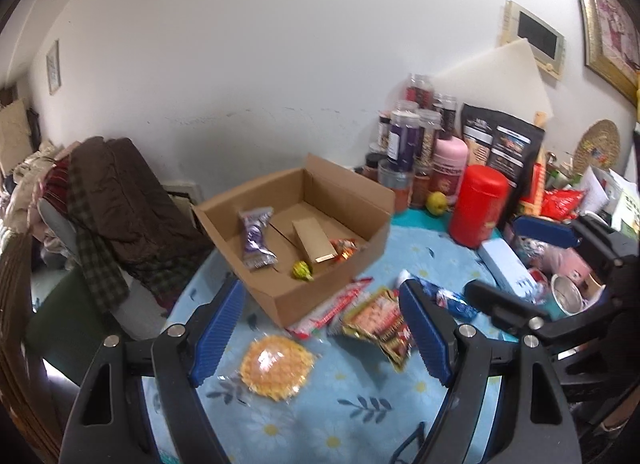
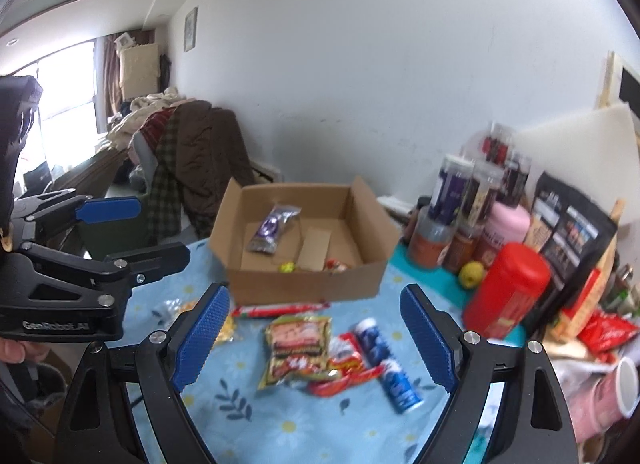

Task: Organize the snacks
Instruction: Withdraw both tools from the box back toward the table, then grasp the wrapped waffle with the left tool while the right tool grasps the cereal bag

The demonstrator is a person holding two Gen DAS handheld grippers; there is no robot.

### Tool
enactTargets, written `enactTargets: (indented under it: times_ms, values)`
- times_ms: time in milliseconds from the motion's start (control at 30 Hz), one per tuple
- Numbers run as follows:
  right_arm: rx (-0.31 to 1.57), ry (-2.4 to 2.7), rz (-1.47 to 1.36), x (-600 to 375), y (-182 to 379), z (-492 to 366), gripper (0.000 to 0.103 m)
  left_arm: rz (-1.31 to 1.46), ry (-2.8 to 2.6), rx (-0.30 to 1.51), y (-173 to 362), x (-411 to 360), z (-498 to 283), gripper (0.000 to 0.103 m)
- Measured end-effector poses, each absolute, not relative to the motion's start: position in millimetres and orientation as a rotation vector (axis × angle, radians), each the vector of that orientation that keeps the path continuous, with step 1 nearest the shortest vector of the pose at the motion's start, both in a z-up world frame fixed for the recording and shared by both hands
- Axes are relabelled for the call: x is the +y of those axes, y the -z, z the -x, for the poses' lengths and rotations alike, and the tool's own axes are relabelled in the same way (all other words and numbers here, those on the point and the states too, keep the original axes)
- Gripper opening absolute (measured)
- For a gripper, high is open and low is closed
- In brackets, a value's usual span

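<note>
An open cardboard box [image 1: 280, 300] [image 2: 312, 288] sits on the blue flowered tablecloth. Inside lie a purple packet [image 1: 256, 240] [image 2: 272, 227], a yellow-green candy [image 1: 302, 270] and an orange-wrapped snack [image 1: 344, 248]. In front of the box lie a round yellow snack [image 1: 276, 368], a red stick packet [image 1: 332, 308] [image 2: 280, 310], a noodle-style packet [image 1: 380, 324] [image 2: 298, 344] and a blue packet [image 1: 448, 296] [image 2: 388, 364]. My left gripper [image 1: 320, 336] is open and empty above the yellow snack. My right gripper [image 2: 316, 340] is open and empty above the loose packets.
A red canister [image 1: 476, 207] [image 2: 508, 292], a yellow-green fruit [image 1: 436, 203], jars [image 1: 404, 139], a pink bottle [image 1: 450, 163] and a black bag [image 1: 500, 143] crowd the table's right side. A chair draped with brown clothes [image 1: 120, 203] stands at the left.
</note>
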State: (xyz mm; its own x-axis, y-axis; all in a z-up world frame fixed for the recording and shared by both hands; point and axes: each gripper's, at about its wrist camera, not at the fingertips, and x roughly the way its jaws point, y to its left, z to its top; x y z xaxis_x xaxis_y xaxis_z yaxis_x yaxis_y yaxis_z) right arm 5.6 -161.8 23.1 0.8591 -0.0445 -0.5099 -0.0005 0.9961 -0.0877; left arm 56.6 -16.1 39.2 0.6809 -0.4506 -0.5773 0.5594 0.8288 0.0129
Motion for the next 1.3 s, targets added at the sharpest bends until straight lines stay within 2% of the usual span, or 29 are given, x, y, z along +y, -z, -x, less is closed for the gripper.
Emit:
enactTargets:
  times_ms: [600,1300]
  values:
    - [0.656,-0.04,-0.003,-157,50,-13,0.088,-0.201,0.6,0.722,26,-2,-62,0.08]
    - [0.878,0.021,0.08,-161,111,-108,0.088,-0.209,0.507,0.896,105,9,-153,0.08]
